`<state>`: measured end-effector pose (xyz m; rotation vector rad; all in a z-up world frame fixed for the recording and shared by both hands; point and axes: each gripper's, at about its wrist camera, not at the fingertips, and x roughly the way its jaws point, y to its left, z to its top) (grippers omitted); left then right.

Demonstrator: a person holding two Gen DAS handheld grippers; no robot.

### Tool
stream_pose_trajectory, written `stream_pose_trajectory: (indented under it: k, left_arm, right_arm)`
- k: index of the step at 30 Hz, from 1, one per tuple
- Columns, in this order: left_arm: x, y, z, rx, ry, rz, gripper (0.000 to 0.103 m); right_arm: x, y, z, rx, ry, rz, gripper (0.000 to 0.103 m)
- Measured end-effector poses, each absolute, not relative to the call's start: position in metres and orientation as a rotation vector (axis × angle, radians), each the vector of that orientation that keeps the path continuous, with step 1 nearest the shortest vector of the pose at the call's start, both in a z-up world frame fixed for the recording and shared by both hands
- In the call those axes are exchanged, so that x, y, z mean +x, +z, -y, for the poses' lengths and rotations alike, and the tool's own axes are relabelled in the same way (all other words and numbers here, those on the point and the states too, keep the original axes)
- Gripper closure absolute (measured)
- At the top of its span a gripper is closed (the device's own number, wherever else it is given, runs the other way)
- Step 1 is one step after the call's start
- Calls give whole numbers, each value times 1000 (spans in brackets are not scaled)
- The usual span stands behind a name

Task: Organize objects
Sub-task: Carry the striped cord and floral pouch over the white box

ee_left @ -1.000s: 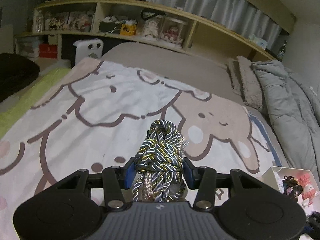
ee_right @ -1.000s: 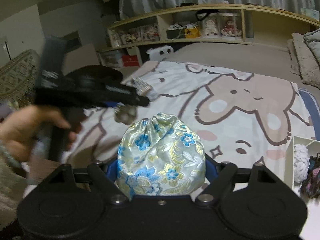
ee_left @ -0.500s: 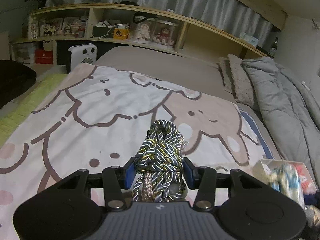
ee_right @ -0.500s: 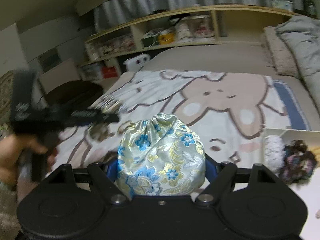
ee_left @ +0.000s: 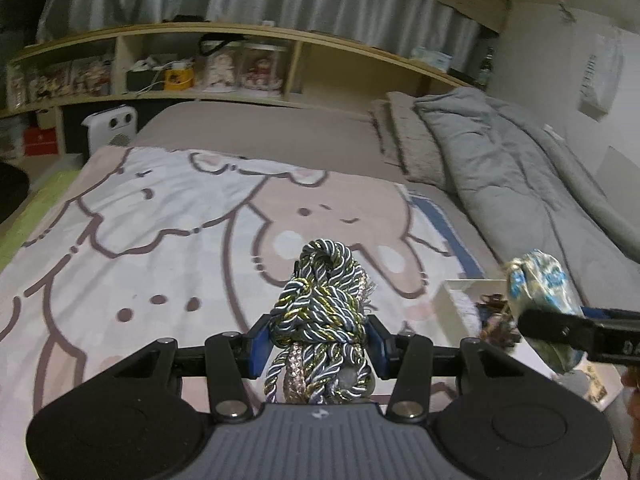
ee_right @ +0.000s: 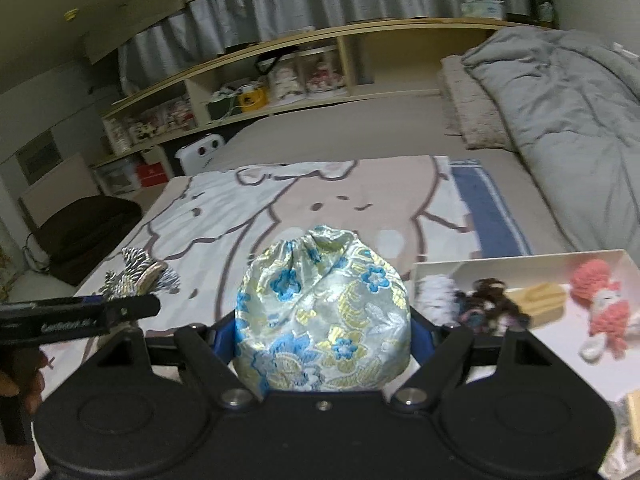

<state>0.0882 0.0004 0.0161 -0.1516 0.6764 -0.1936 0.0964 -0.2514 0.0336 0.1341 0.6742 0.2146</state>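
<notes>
Left wrist view, brocade pouch [ee_left: 542,304] now beside white tray [ee_left: 450,300]

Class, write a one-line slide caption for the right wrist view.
Right gripper holds a floral brocade pouch above the cartoon bedspread, beside a white tray of trinkets.

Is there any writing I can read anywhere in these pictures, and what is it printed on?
Blurred white lettering on the arm of the left tongs: cannot be read for sure.
White letters on the arm of the right tongs, cut off by the frame edge: not readable.
Dark mark on the yellow container on the shelf: too small to read.
Red box by the shelf: print too small.
Nothing else legible.
</notes>
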Motion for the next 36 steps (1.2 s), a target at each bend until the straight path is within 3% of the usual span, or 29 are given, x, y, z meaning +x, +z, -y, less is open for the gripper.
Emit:
stream_pose_trajectory:
  k: [18, 36]
  left_arm:
    - [86, 23, 107, -166, -359, -676, 54]
    - [91, -42, 191, -247, -412, -856, 54]
  right_arm:
    - [70, 58, 342, 141, 101, -637, 22]
    - [73, -9, 395, 223, 40, -778, 22]
